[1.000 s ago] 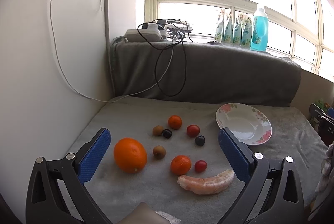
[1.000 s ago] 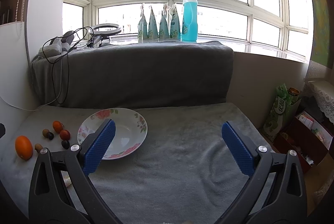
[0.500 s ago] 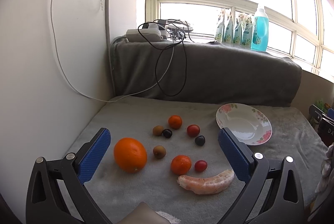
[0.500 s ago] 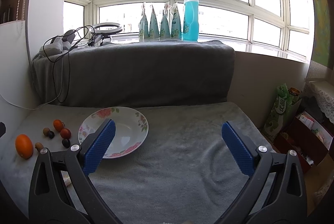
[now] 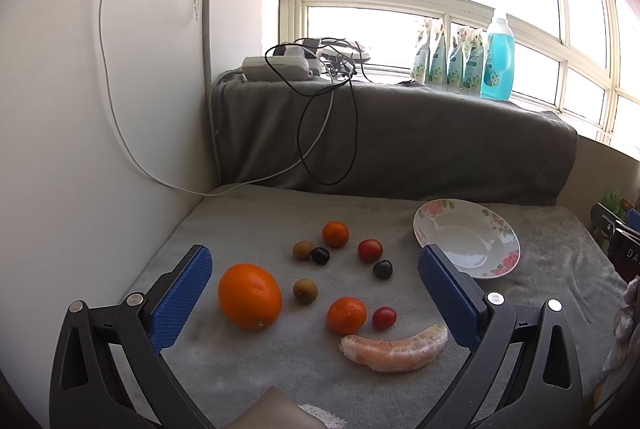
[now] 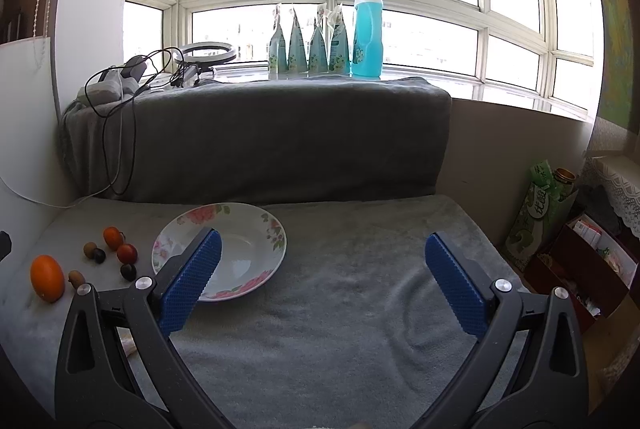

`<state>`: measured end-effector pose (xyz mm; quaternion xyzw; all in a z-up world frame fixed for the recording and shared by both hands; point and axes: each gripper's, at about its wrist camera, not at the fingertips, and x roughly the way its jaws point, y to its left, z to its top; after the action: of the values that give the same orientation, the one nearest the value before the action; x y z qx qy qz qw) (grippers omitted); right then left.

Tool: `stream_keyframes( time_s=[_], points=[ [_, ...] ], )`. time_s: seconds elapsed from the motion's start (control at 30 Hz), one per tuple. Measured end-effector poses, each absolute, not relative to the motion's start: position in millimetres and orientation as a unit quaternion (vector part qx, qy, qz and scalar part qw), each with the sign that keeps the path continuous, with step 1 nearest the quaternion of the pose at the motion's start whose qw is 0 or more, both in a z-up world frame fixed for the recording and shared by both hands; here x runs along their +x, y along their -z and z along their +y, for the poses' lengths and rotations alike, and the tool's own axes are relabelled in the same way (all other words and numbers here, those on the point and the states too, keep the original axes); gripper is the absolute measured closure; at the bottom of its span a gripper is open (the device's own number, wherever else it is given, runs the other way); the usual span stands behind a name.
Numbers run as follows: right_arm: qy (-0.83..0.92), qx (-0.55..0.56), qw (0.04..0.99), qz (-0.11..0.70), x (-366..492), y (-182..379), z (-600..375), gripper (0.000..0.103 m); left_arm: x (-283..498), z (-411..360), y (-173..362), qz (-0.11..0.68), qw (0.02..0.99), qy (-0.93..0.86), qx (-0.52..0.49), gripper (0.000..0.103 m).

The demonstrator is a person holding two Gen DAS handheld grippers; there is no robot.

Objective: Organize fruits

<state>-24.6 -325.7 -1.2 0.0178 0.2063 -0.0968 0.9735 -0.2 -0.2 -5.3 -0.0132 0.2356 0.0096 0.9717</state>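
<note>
Green carton [image 6: 538, 213]: Chinese characters; bottle [image 6: 367, 33] label floral, text unreadable.

1. One big orange [image 5: 249, 295]
2. Two small mandarins [image 5: 346, 315]
3. Two red cherry tomatoes [image 5: 369, 250]
4. Two dark grapes [image 5: 383, 269]
5. Two brown longans [image 5: 305, 290]
6. One peeled segment [image 5: 394, 349]
7. One plate [image 5: 496, 225]
8. Four pouches [image 6: 298, 47], one blue bottle [image 6: 367, 37]
</note>
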Motion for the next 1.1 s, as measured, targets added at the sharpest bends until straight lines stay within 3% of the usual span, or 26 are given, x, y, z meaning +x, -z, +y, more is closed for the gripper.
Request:
stream_keyframes(
  time_s=[1.1],
  points=[
    [0.067,0.012,0.971,0.228,-19,7,-315,0.0,0,8,12,0.245,0.969,-0.007,-0.019,0.0]
  ],
)
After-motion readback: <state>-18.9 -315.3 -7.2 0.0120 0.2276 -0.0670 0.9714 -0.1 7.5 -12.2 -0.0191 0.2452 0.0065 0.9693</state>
